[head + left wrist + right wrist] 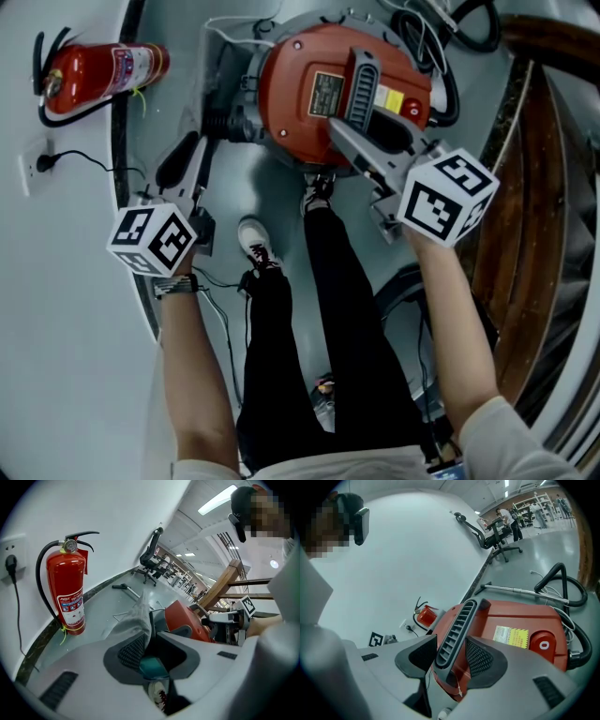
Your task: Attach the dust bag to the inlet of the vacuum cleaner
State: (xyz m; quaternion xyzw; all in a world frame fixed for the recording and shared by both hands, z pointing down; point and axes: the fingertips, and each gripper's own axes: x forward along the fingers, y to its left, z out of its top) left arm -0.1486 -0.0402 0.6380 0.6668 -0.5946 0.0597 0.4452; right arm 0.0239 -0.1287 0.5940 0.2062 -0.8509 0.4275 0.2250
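Grey bag (pixel 136 620) in left claw (pixel 152 652), mostly hidden, right claw (pixel 452 654) on handle (pixel 457 623)

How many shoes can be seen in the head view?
2. One white shoe is on the grey floor, on the person's left side. The other shoe is further forward, at the near edge of the red vacuum cleaner. None seems hidden.

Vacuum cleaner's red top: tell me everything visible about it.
The red top is a round, glossy plastic dome just ahead of the person's shoes. A dark grey ribbed handle crosses it, and the right gripper has its jaws closed on that handle. It bears a yellow-and-white label and a round red switch with a white ring. A black hose curls beside it.
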